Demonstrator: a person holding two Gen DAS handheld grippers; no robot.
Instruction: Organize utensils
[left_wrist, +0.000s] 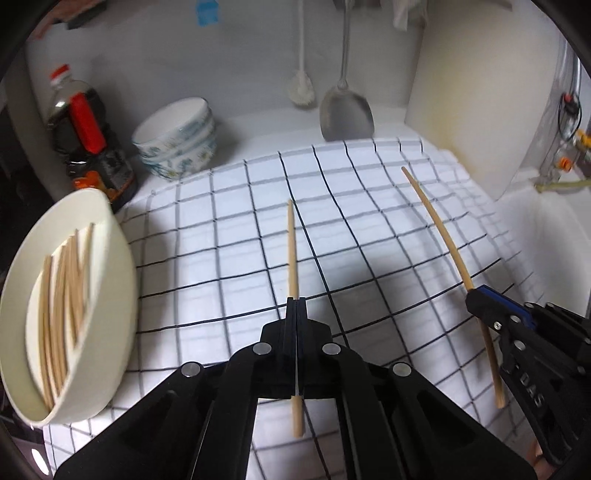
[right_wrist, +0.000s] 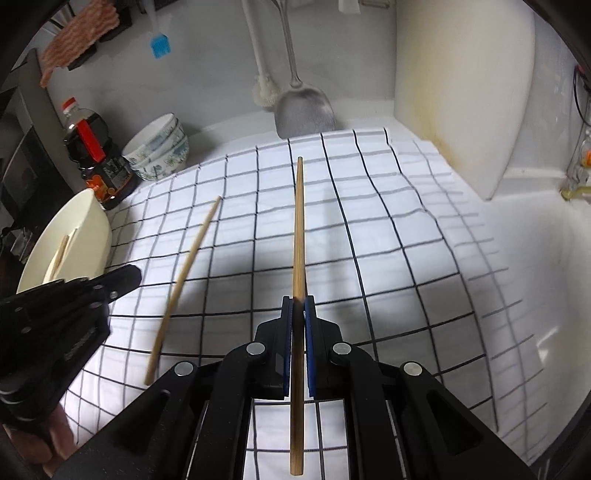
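Note:
My left gripper (left_wrist: 296, 301) is shut on a wooden chopstick (left_wrist: 291, 251) held above the checked cloth (left_wrist: 221, 236). My right gripper (right_wrist: 298, 299) is shut on another wooden chopstick (right_wrist: 298, 221), pointing away over the cloth. Each held chopstick shows in the other view: the left one (right_wrist: 184, 280) and the right one (left_wrist: 439, 225). A cream oval holder (left_wrist: 110, 295) at the left holds several chopsticks (left_wrist: 59, 302); it also shows in the right wrist view (right_wrist: 92, 225).
A stack of patterned bowls (left_wrist: 181, 136) and a dark sauce bottle (left_wrist: 92, 147) stand at the back left. A metal spatula (left_wrist: 345, 110) and a white brush (left_wrist: 303, 88) hang on the back wall. A white cutting board (left_wrist: 476, 92) leans at the right.

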